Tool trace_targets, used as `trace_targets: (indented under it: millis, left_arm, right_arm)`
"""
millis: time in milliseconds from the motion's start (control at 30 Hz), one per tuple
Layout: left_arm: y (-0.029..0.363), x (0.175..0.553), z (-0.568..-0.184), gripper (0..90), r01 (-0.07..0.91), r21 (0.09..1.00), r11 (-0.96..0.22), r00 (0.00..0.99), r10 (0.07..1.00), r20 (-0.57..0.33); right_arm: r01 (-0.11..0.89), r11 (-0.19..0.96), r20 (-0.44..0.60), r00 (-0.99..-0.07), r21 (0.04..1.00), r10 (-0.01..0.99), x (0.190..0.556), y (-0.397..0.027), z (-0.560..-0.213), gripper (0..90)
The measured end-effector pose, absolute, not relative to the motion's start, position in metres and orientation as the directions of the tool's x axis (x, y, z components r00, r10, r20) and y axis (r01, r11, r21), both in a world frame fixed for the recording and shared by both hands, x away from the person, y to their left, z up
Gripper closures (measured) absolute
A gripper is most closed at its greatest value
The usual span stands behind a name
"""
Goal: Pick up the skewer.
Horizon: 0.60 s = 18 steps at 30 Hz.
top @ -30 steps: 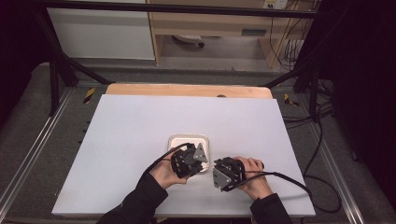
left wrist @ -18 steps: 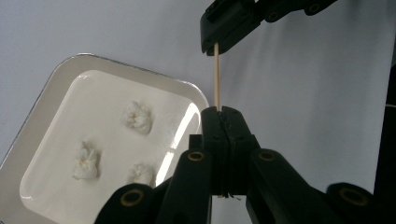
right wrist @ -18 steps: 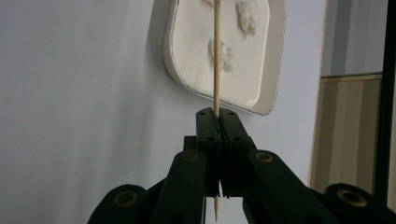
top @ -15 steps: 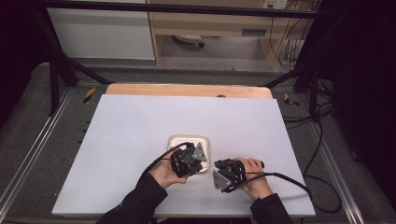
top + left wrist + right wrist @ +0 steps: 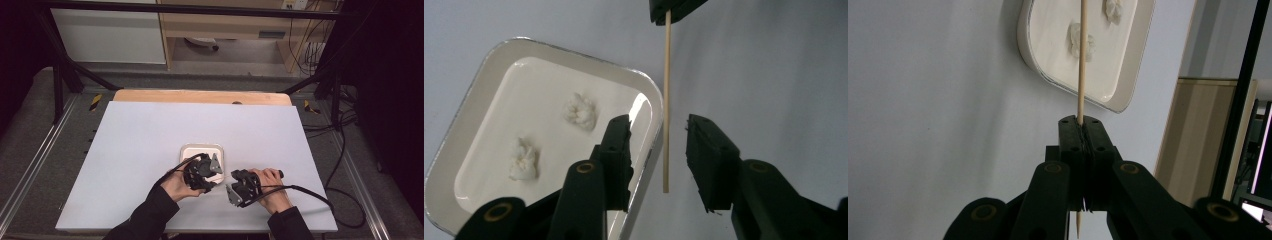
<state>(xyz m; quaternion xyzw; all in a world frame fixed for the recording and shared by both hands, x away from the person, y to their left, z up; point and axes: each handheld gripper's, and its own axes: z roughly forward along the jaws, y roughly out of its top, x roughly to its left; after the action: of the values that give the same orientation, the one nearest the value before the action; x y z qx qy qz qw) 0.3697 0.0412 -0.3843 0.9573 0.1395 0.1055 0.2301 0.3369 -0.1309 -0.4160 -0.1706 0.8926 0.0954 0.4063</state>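
Your left gripper (image 5: 659, 150) has just opened off the thin wooden skewer (image 5: 667, 100); your right gripper (image 5: 1081, 131) clamps it; two white lumps (image 5: 580, 111) in the white tray (image 5: 484, 100) remain unskewered.

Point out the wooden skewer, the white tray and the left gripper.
wooden skewer (image 5: 666, 100), left gripper view, middle of its shaft.
white tray (image 5: 481, 105), left gripper view, its raised rim.
left gripper (image 5: 659, 137), left gripper view, midway between its open jaws.

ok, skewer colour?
Pale tan wood; the skewer shows best in the left gripper view.
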Motion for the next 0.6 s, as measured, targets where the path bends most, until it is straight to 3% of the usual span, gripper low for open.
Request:
trace_targets:
  millis: [367, 600]
  left_arm:
    - [0.0351, 0.3729, -0.3915, 80.5, 0.237, 0.409, -0.881, 0.943, 0.31, 0.119]
    - [0.0337, 0.371, -0.3919, 87.2, 0.221, 0.406, -0.887, 0.947, 0.295, 0.129]
  right_arm:
    - [-0.407, 0.913, -0.76, -0.59, -0.013, -0.273, 0.337, -0.1269, -0.4122, 89.1]
    - [-0.403, 0.915, -0.757, -0.594, -0.012, -0.272, 0.3361, -0.1265, -0.4136, 89.1]
